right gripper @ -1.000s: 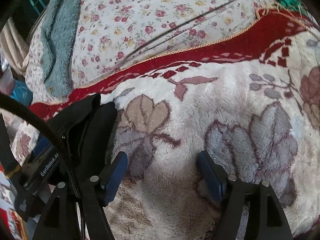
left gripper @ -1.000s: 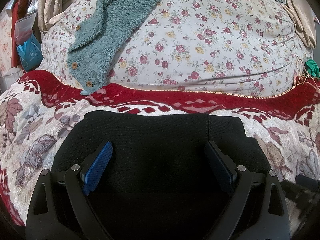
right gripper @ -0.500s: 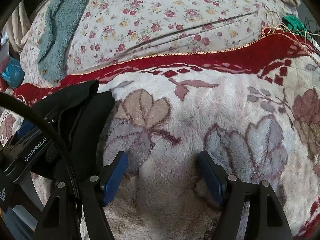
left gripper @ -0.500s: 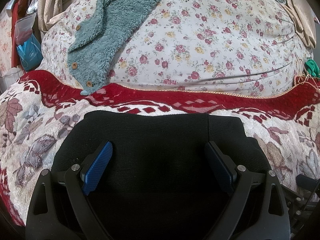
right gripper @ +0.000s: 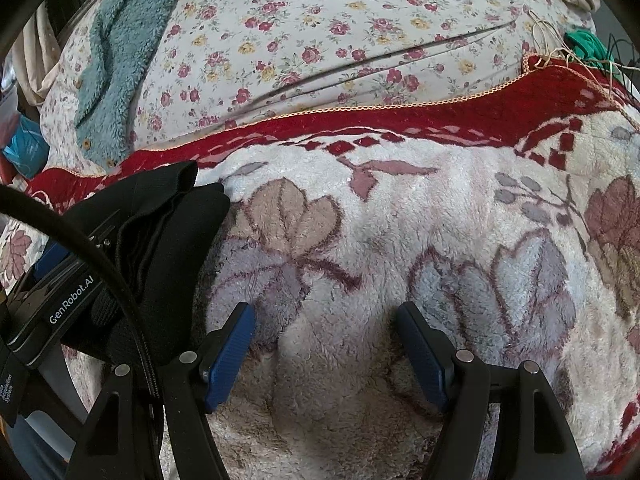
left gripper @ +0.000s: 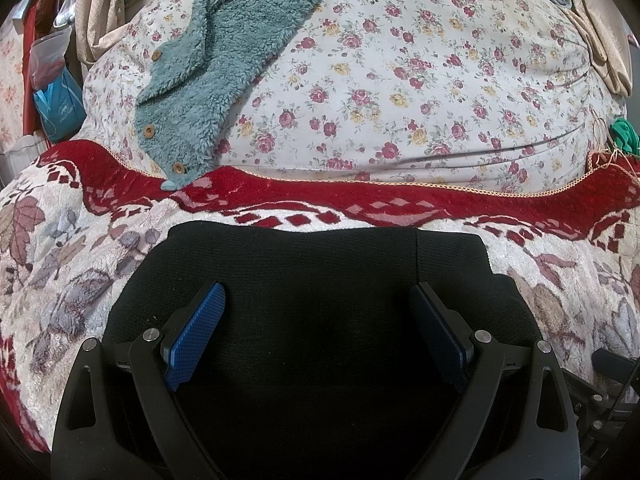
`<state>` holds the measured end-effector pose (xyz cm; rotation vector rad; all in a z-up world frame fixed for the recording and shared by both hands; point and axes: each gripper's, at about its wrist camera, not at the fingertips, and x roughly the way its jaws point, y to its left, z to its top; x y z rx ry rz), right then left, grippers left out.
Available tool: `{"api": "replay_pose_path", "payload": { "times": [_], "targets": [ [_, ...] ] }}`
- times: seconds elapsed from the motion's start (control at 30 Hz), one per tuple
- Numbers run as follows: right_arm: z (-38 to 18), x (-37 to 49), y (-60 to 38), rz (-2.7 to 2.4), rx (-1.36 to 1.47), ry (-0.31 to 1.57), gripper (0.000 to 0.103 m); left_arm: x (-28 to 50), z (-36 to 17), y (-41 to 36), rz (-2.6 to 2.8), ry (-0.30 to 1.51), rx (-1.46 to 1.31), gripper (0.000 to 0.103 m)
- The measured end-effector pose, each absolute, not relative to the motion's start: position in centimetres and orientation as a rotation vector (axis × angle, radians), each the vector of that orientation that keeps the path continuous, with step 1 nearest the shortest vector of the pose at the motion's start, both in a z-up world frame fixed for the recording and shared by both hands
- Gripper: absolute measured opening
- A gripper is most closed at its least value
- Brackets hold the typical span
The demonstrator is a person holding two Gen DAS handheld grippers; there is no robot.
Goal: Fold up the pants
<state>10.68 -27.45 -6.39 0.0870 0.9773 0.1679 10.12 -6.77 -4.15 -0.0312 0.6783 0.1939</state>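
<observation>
Black pants (left gripper: 320,320), folded into a neat block, sit right under the left gripper (left gripper: 318,320) — its 2 blue pads (left gripper: 196,336) spread wide, holding nothing. Right gripper (right gripper: 326,344) hangs released over bare blanket (right gripper: 400,220), pants (right gripper: 168,240) off to its left. Teal fleece (left gripper: 224,60) lies further ahead on the floral sheet (left gripper: 420,92).

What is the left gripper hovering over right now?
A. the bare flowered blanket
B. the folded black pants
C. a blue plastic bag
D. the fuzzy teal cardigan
B: in the left wrist view the open left gripper has the black pants filling the space between and under its blue fingers, while the teal cardigan lies far off on the floral quilt.
</observation>
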Motion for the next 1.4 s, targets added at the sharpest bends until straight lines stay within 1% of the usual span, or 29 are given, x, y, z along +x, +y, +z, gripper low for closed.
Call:
{"api": "replay_pose_path", "payload": {
  "times": [0.13,0.23,0.37,0.43,0.53,0.63,0.77,0.83,0.87,0.93,0.97,1.03,1.1,1.13,1.2,1.23,1.27,1.33,1.4],
  "targets": [
    [-6.0,10.7,-27.8,0.172,0.136,0.987,0.072,10.1,-4.2,-6.8,0.194,0.678,-0.031,0.093],
    [-5.2,10.5,-29.0,0.174,0.248,0.963,0.071,10.1,-4.2,-6.8,0.194,0.678,-0.031,0.093],
    [-3.0,9.4,-30.0,0.185,0.317,0.848,0.071,10.1,-4.2,-6.8,0.194,0.678,-0.031,0.093],
    [-1.5,8.5,-30.1,0.249,0.354,0.765,0.071,10.2,-4.2,-6.8,0.194,0.678,-0.032,0.093],
    [0.0,7.2,-29.2,0.414,0.397,0.703,0.071,10.1,-4.2,-6.8,0.195,0.678,-0.03,0.093],
    [-0.1,6.5,-26.9,0.577,0.391,0.738,0.071,10.1,-4.2,-6.8,0.195,0.678,-0.031,0.093],
    [-0.9,6.5,-24.5,0.606,0.32,0.779,0.07,10.2,-3.8,-6.8,0.185,0.697,-0.014,0.093],
    [-1.5,7.1,-24.9,0.614,0.37,0.807,0.068,9.4,-2.3,-6.0,0.142,0.697,-0.013,0.087],
    [-1.7,7.4,-25.5,0.622,0.422,0.818,0.068,8.2,-0.6,-5.2,0.157,0.633,-0.024,0.083],
    [-2.2,8.0,-26.9,0.654,0.536,0.831,0.068,6.0,3.0,-3.3,0.161,0.532,-0.051,0.083],
    [-2.8,8.6,-27.8,0.692,0.645,0.843,0.068,5.0,5.2,-1.6,0.131,0.499,-0.067,0.084],
    [-3.4,9.1,-28.8,0.769,0.807,0.86,0.068,4.0,7.4,1.4,0.115,0.506,-0.088,0.084],
    [-4.6,10.4,-28.9,0.84,0.971,0.9,0.068,3.1,8.3,5.7,0.103,0.552,-0.2,0.084],
    [-5.4,11.0,-28.6,0.859,1.03,0.937,0.068,2.5,8.0,8.5,0.067,0.578,-0.318,0.084],
    [-6.7,11.6,-27.8,0.878,1.102,1.001,0.068,1.1,5.7,13.5,0.039,0.619,-0.575,0.084],
    [-7.0,11.6,-27.6,0.872,1.107,1.013,0.068,0.5,4.5,14.9,0.034,0.624,-0.667,0.084],
    [-7.3,11.7,-27.2,0.854,1.093,1.032,0.064,-0.2,2.7,16.5,0.03,0.616,-0.772,0.084],
    [-7.7,11.7,-26.9,0.825,1.081,1.053,0.061,-1.5,-0.2,18.1,0.081,0.591,-0.882,0.084],
    [-8.1,11.8,-26.5,0.806,1.066,1.083,0.059,-1.9,-1.4,19.0,0.094,0.602,-0.999,0.084]
  ]
}}
